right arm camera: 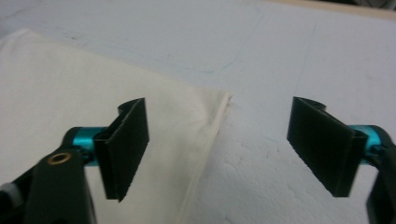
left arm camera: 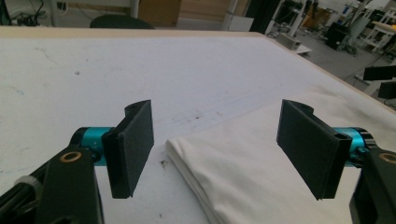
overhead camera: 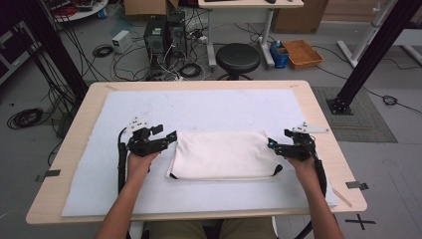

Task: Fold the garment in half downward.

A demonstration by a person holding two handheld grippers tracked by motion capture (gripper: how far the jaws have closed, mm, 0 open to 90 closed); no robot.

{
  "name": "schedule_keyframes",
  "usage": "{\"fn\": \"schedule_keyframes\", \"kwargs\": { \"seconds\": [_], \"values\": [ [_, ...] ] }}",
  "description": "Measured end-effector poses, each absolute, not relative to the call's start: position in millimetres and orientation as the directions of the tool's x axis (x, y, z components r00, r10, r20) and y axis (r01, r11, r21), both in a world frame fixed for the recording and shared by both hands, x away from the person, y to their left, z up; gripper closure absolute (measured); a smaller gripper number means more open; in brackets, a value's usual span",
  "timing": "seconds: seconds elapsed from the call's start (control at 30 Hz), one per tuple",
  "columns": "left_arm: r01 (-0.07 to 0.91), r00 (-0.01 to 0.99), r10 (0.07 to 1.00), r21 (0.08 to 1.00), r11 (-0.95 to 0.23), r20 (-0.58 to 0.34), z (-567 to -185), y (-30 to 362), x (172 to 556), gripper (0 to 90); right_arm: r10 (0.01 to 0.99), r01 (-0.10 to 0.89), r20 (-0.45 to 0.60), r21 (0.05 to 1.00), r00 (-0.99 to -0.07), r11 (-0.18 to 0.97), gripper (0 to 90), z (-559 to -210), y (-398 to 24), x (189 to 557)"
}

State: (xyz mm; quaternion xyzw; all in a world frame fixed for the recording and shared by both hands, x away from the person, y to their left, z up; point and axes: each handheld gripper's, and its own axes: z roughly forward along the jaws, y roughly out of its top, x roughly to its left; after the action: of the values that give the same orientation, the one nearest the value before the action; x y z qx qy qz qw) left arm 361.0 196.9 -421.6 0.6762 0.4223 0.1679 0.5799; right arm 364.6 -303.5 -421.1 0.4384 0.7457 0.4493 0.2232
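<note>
**Folded cloth lies flat, both grippers open at its ends**

Cloth folding appears to be the work in hand. A white folded cloth point(overhead camera: 221, 155) lies flat on the pale foam mat point(overhead camera: 199, 107) that covers the wooden table point(overhead camera: 318, 107), nearer the person's edge than the far one and roughly centred left to right. A dark trim shows at its near corners.

Left gripper point(overhead camera: 169, 137) sits at the cloth's left end, right gripper point(overhead camera: 272, 145) at its right end. Both stand with jaws spread wide and nothing pinched between them.

In the left gripper view, the cloth's layered left edge point(left arm camera: 187, 168) lies below and between the two pads, closer to the right-hand pad point(left arm camera: 312, 145); no pad touches it. In the right gripper view, the cloth's corner point(right arm camera: 224, 99) lies between the pads, with the left-hand pad point(right arm camera: 125, 147) hanging over the fabric and the other over bare mat.

Judgement: if another fold is intended, each gripper should come down squarely over its end, take all layers at once and close together, so the stack lifts evenly. Catching only the top layer would likely pull the fold apart.
</note>
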Motion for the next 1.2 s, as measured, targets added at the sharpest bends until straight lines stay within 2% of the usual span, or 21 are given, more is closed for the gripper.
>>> {"fn": "schedule_keyframes", "kwargs": {
  "seconds": [0.17, 0.3, 0.43, 0.53, 0.67, 0.83, 1.2],
  "values": [
    [0.27, 0.613, 0.769, 0.963, 0.013, -0.182, -420.9, 212.9, 342.6, 27.5, 0.819, 0.382, -0.005, 0.883, -0.574, 0.273, 20.1, -416.1, -317.3, 339.3],
    [0.26, 0.627, 0.765, 0.965, -0.024, -0.15, -421.1, 220.7, 332.7, 27.5, 0.804, 0.366, -0.042, 0.875, -0.594, 0.316, 20.1, -418.4, -325.7, 324.5],
    [0.292, 0.656, 0.722, 0.956, 0.025, -0.22, -423.7, 220.9, 326.3, 27.1, 0.812, 0.358, -0.034, 0.886, -0.583, 0.294, 20.0, -418.7, -335.0, 314.3],
    [0.269, 0.669, 0.708, 0.962, 0.052, -0.226, -423.8, 222.6, 324.1, 27.0, 0.824, 0.35, -0.02, 0.899, -0.566, 0.262, 20.1, -419.1, -340.4, 310.3],
    [0.3, 0.657, 0.709, 0.952, 0.068, -0.258, -430.6, 228.4, 326.0, 26.7, 0.846, 0.35, -0.014, 0.907, -0.533, 0.235, 20.1, -422.5, -346.4, 311.3],
    [0.312, 0.625, 0.732, 0.946, 0.084, -0.271, -432.1, 234.4, 326.3, 26.6, 0.878, 0.368, 0.004, 0.909, -0.479, 0.196, 20.1, -427.6, -350.1, 315.9],
    [0.304, 0.618, 0.739, 0.948, 0.09, -0.268, -431.5, 233.3, 328.3, 26.6, 0.888, 0.388, 0.027, 0.905, -0.46, 0.173, 20.1, -431.1, -355.4, 312.6]
  ]
}}
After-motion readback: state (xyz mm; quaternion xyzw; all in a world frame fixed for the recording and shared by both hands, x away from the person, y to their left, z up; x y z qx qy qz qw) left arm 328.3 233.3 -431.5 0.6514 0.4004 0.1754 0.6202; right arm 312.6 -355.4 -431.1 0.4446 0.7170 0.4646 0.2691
